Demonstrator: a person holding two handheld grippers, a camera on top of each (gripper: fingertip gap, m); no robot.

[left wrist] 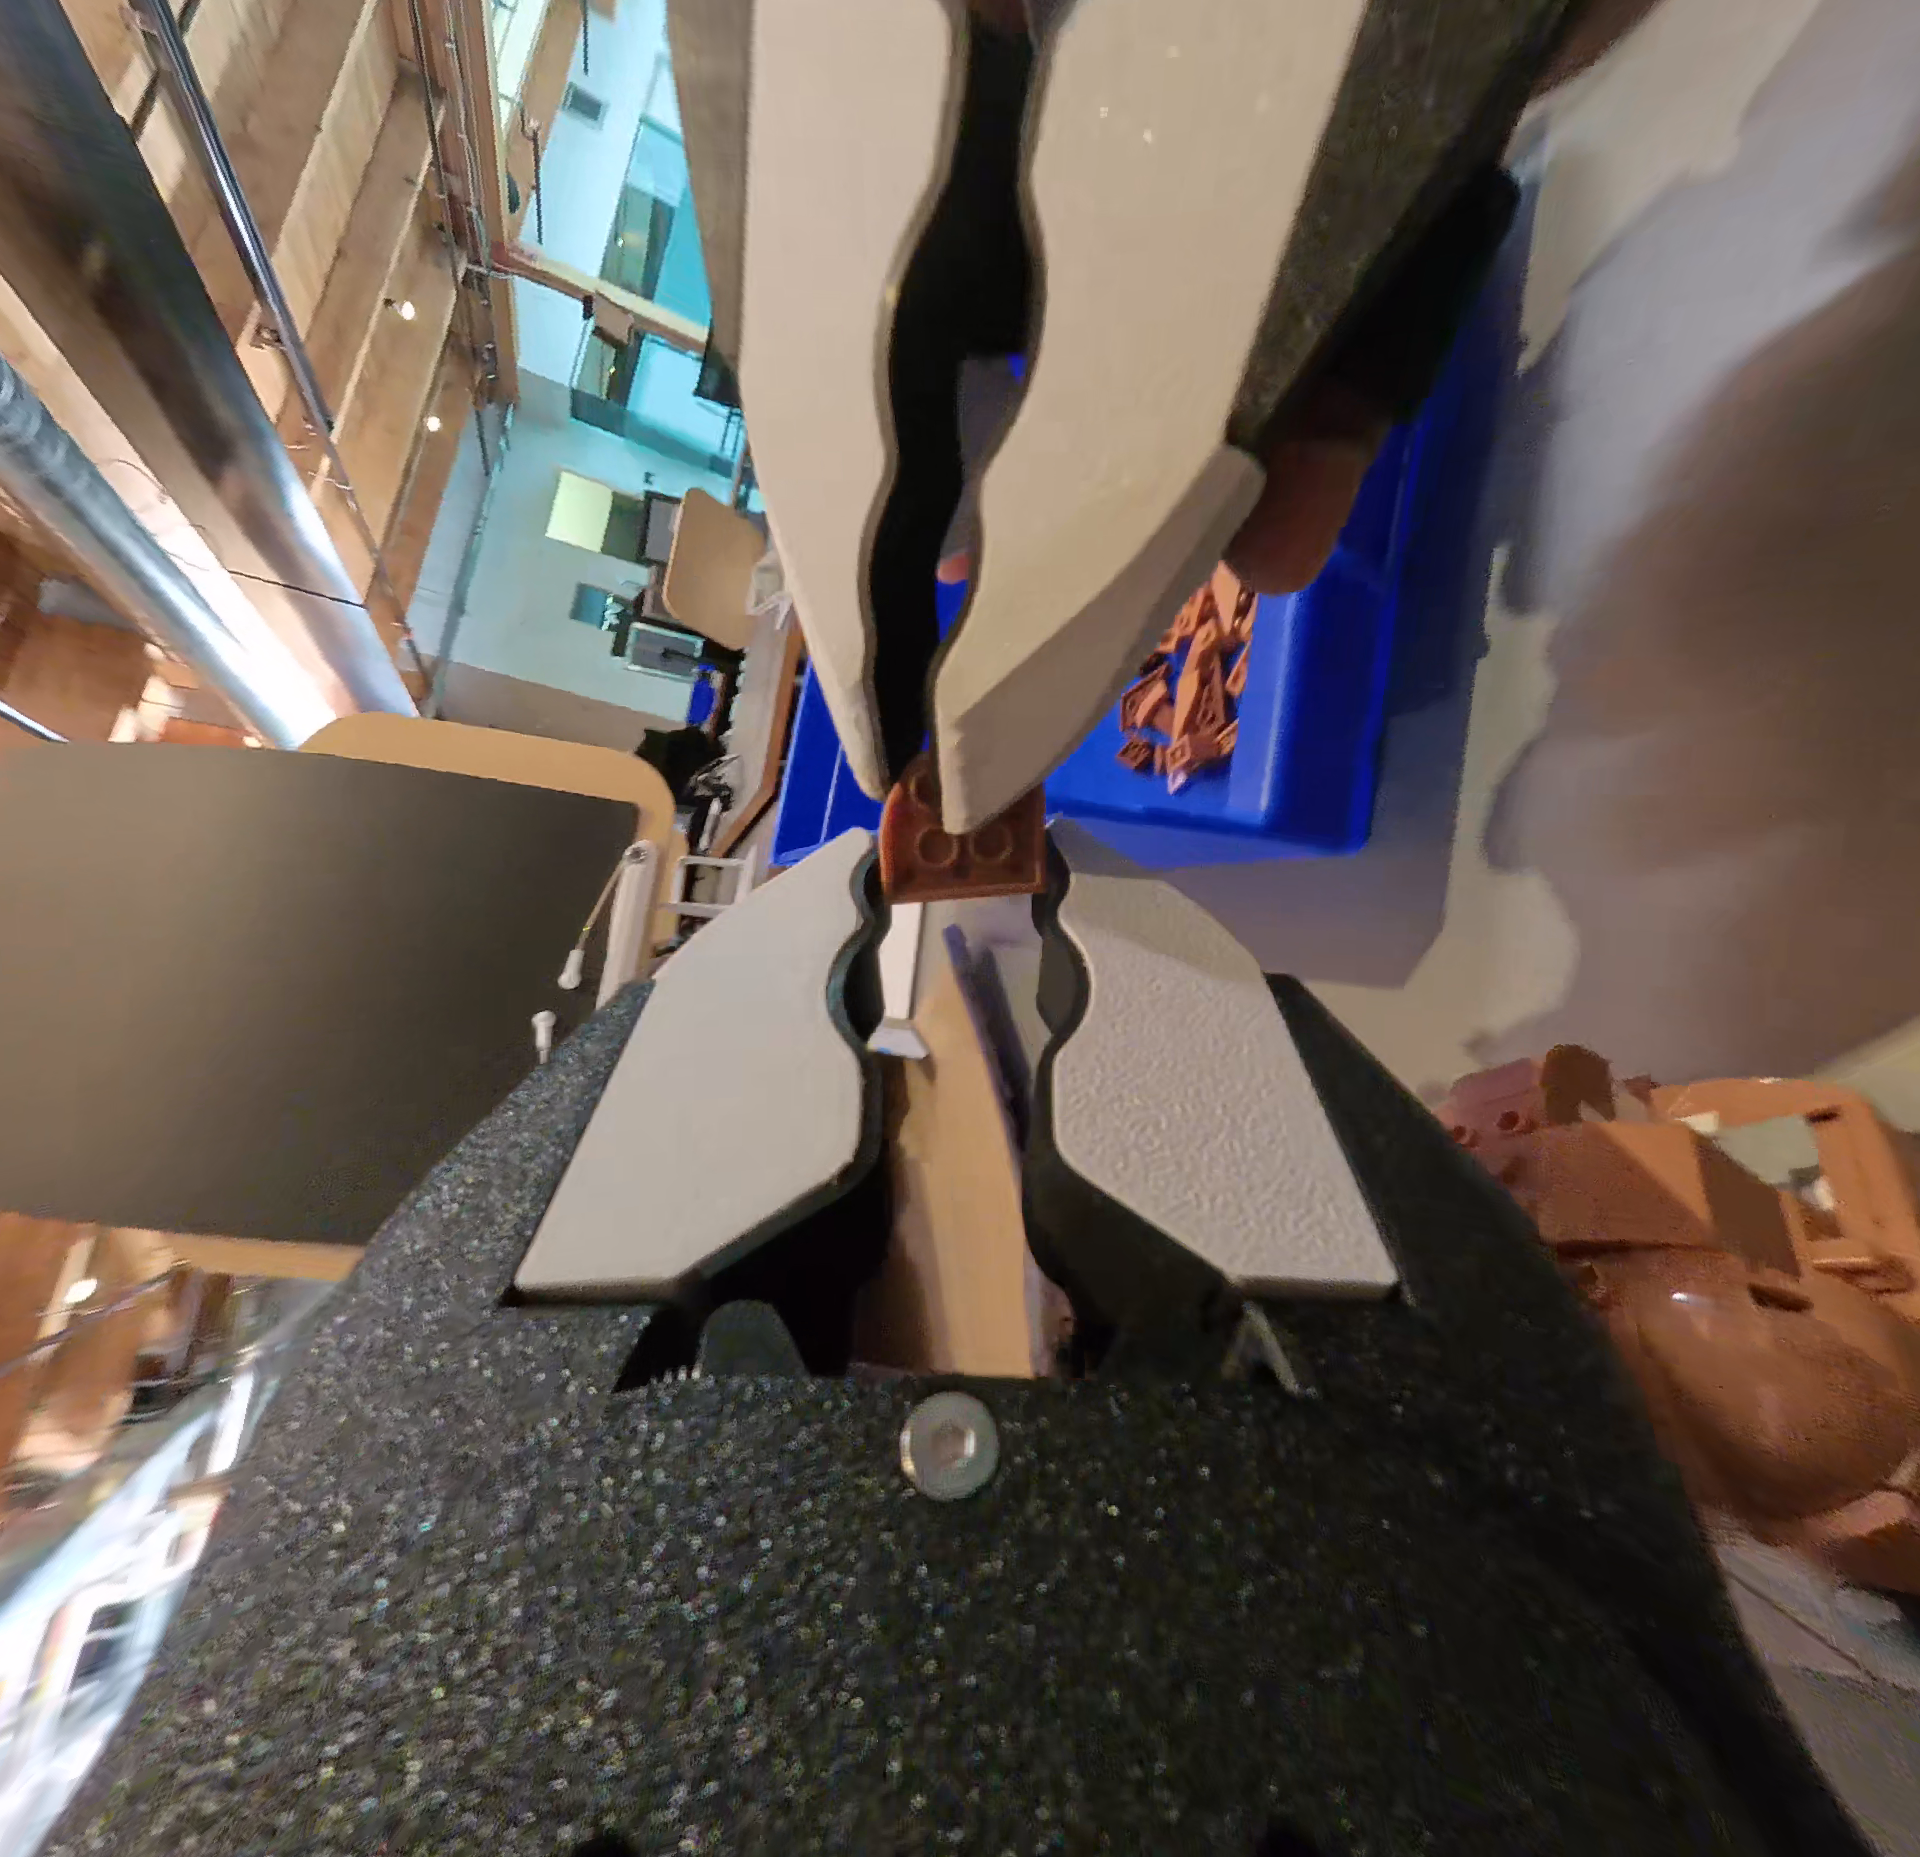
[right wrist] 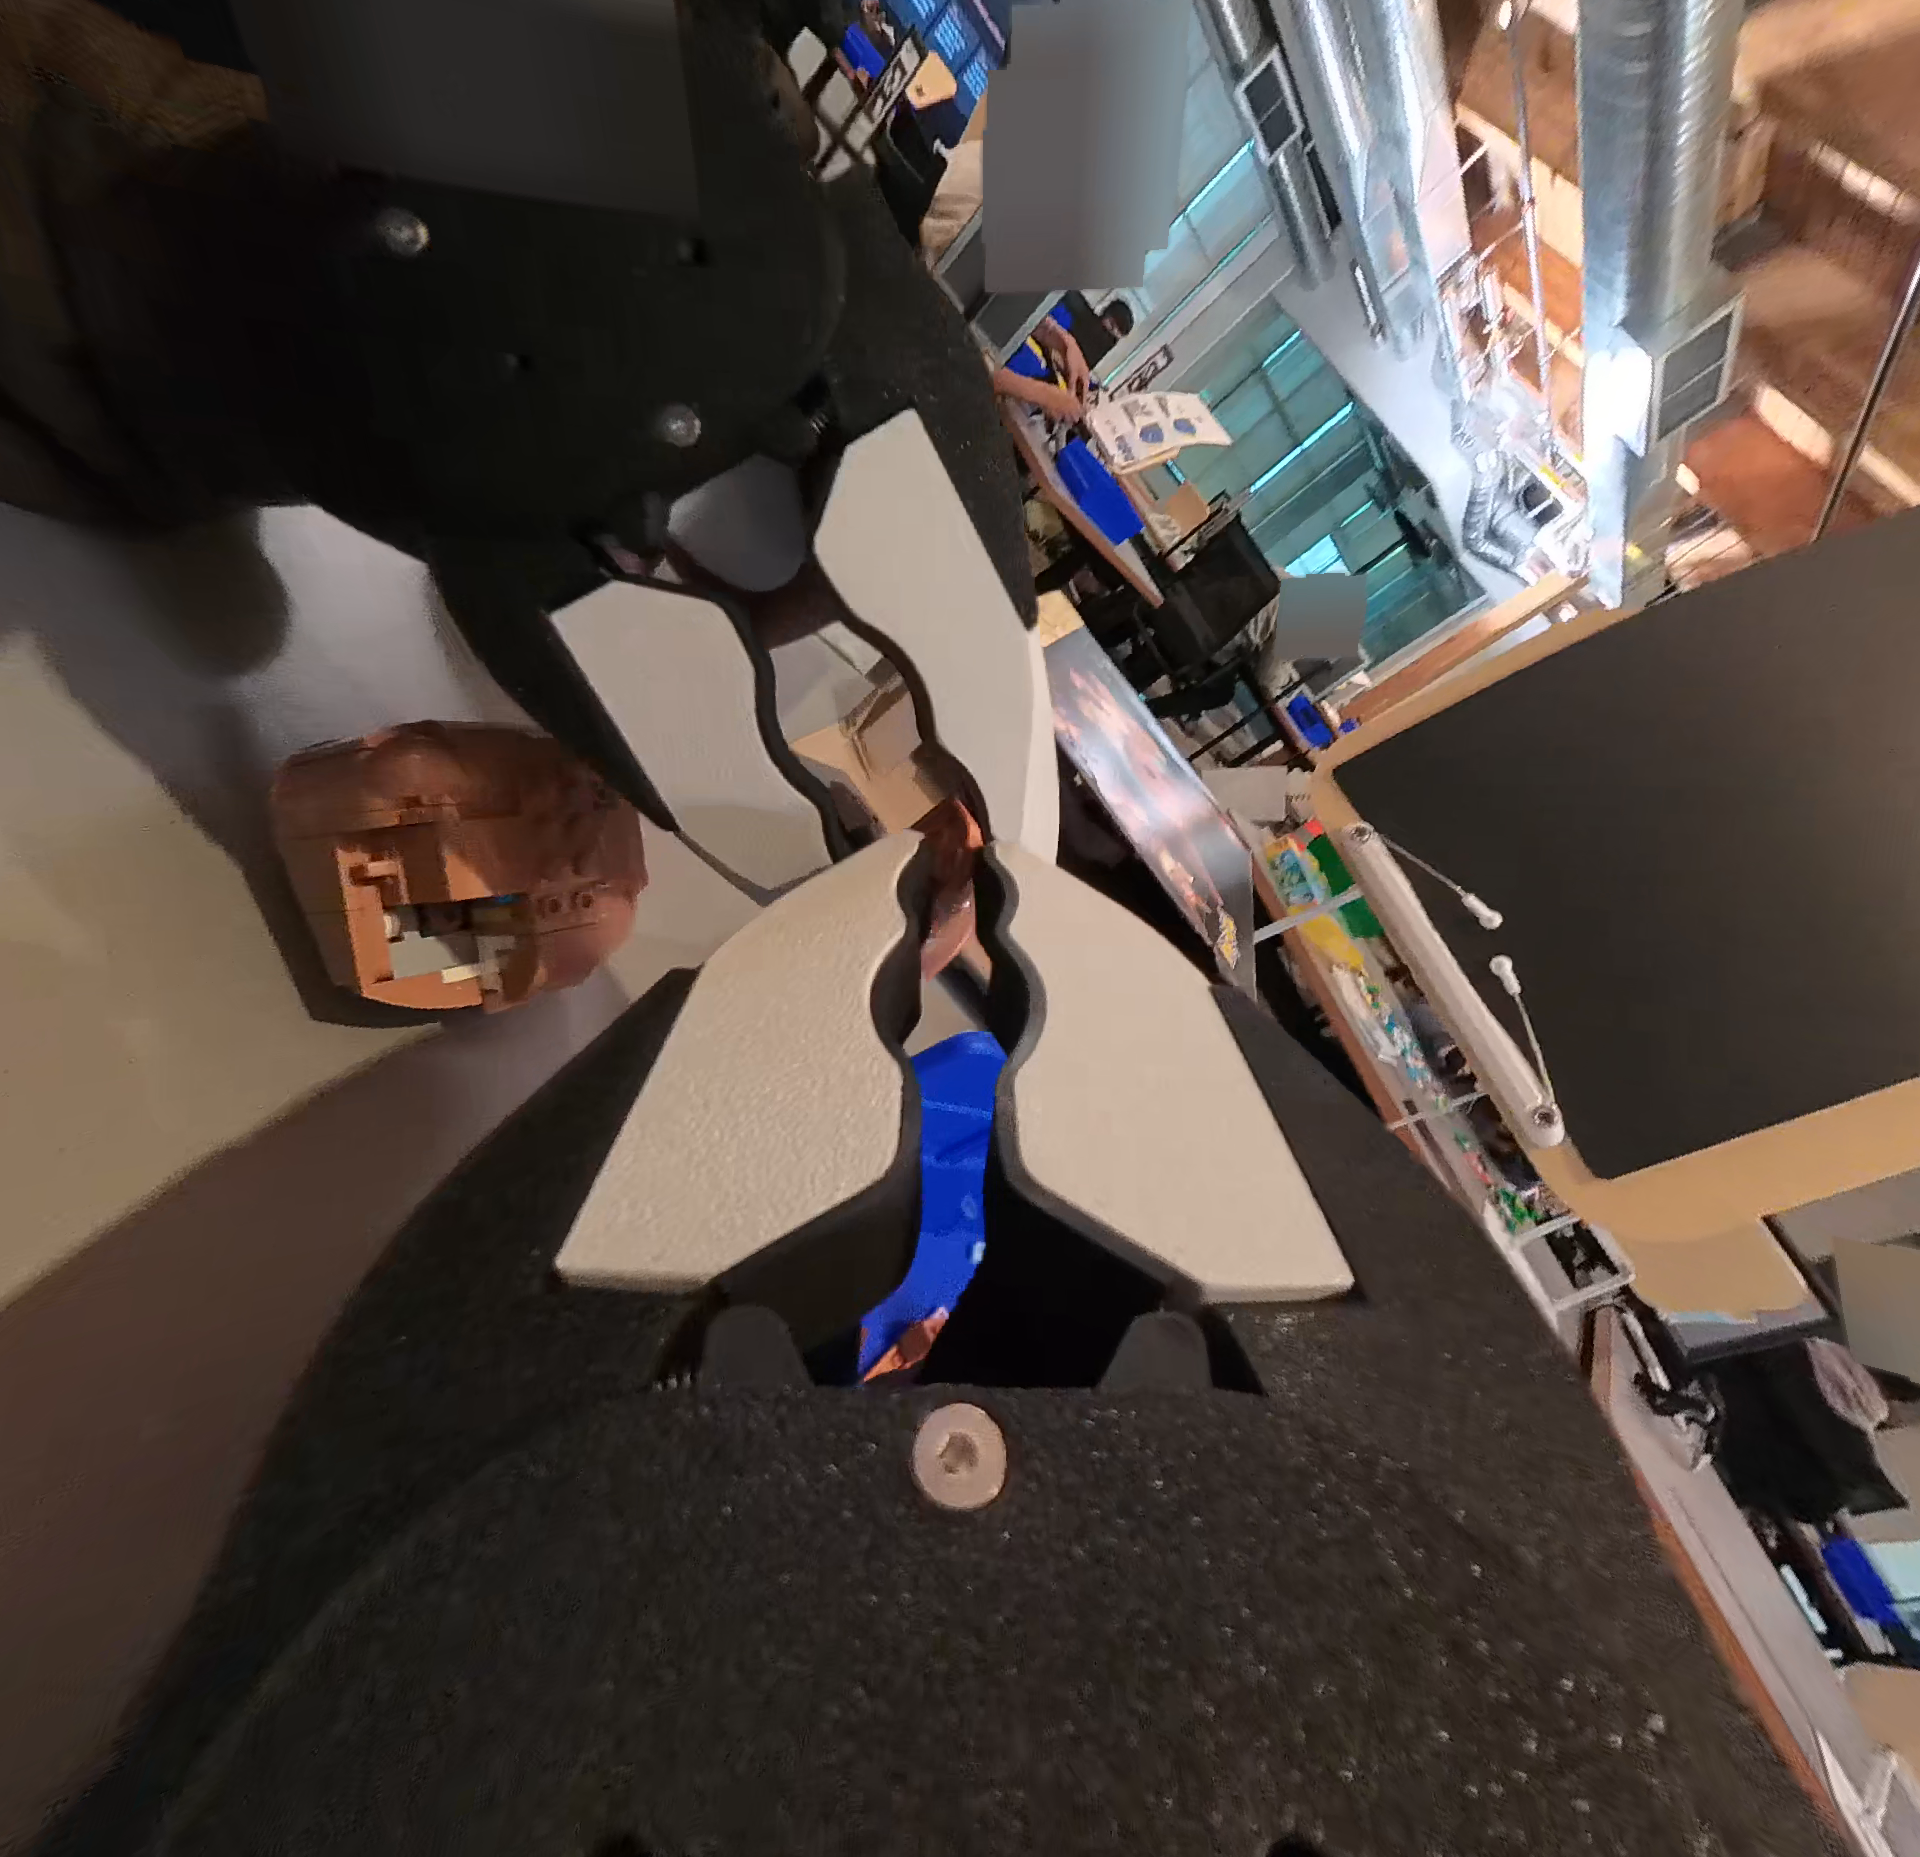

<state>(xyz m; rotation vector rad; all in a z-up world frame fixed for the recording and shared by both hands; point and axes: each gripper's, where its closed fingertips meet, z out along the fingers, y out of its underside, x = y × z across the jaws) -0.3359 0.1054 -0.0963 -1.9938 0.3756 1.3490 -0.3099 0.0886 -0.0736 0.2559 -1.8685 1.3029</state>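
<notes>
Two claws meet above the blue bin (left wrist: 1299, 727): right claw (left wrist: 914, 768) pinches a small, stiff brown plate (left wrist: 961, 857) by its edge, left claw (left wrist: 961, 872) parted around it.

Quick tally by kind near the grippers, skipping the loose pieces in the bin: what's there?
grippers: 2, the left gripper and the right gripper
brown plate, pinched by the right gripper: 1
blue bin: 1
brown brick build: 1
Total: 5
</notes>
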